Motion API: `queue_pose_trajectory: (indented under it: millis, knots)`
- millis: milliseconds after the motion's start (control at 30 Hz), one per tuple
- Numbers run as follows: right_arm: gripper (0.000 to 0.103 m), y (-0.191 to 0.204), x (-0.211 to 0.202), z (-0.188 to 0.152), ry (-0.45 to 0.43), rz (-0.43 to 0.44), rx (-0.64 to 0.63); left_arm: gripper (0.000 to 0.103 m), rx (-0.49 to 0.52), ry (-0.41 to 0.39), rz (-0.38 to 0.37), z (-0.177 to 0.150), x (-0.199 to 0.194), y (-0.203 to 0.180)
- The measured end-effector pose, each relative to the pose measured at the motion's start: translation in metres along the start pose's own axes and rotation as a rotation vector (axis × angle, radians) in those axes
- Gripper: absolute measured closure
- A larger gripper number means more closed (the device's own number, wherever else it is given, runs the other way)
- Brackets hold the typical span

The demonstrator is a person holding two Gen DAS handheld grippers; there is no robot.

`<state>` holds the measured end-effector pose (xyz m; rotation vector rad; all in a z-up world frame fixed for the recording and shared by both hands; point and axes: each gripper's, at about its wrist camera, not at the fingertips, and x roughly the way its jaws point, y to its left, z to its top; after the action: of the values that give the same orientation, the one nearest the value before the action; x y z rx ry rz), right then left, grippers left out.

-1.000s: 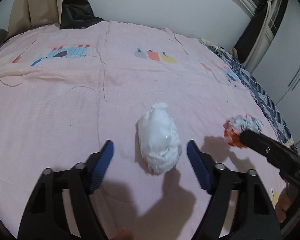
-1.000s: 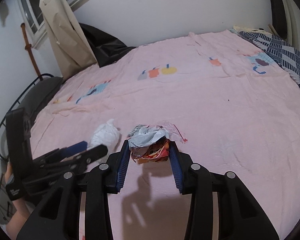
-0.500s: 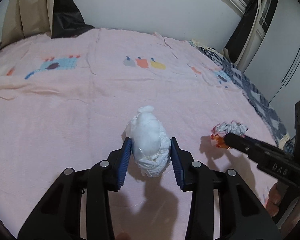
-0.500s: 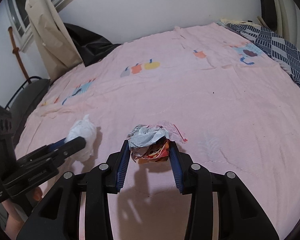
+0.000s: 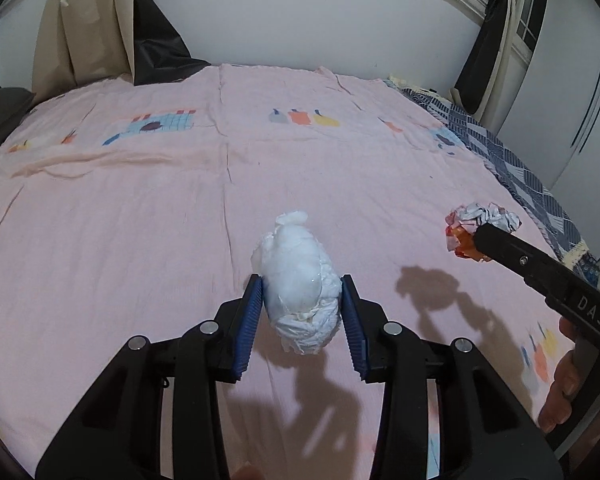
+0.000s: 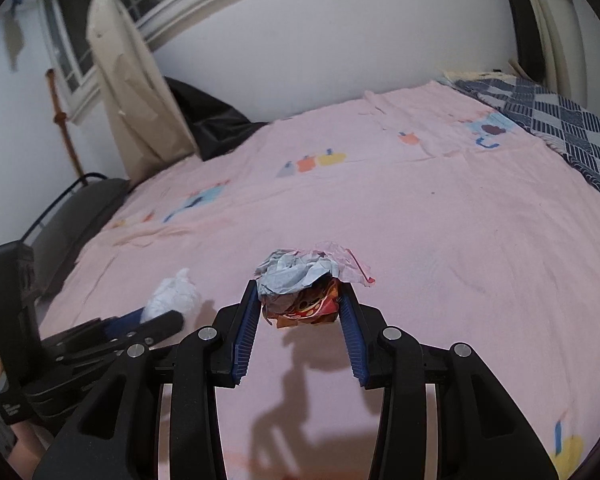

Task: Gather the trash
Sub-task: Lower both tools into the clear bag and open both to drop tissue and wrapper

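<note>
Your left gripper [image 5: 301, 312] pinches the white wad [image 5: 300, 276] above the pink sheet [image 5: 140, 220], lifted for carrying off. Your right gripper [image 6: 300, 312] squeezes the crumpled wrapper [image 6: 305, 286], likewise raised clear, its shadow falling below.

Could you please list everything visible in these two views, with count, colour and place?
white tissue wad: 1, white, between the left gripper's fingers, above the bedsheet
crumpled wrapper: 1, grey, pink and red-orange, between the right gripper's fingers
bedsheet: 1, pink with cartoon prints, covering the bed
patterned blanket: 1, navy and white, far right edge of bed
curtain: 1, beige, by the window at left
left gripper: 1, black with blue fingers, shut on the wad
right gripper: 1, black with blue fingers, shut on the wrapper
</note>
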<state>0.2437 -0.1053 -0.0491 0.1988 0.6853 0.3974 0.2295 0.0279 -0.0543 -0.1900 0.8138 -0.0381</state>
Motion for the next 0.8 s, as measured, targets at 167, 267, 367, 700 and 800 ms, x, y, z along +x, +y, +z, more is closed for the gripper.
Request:
queue_pose_trajectory:
  millis: [167,267,367,700,800]
  knots:
    - [0.065,0.015,-0.027,-0.020,-0.003,0.023,-0.050,0.063,0.010,0.003,0.004,-0.023,-0.023,-0.006]
    - [0.065,0.022,-0.043,-0.032,-0.004,0.039,-0.062,0.063,0.045,0.010,0.008,-0.038,-0.036,-0.012]
    - [0.065,0.030,-0.057,-0.043,-0.005,0.043,-0.094,0.063,0.070,0.007,0.006,-0.049,-0.050,-0.016]
    - [0.065,0.045,-0.090,-0.077,0.037,-0.014,-0.139,0.063,0.078,-0.031,0.064,-0.080,-0.095,-0.020]
    - [0.065,0.050,-0.101,-0.088,0.049,-0.012,-0.151,0.063,0.074,-0.031,0.071,-0.091,-0.107,-0.022]
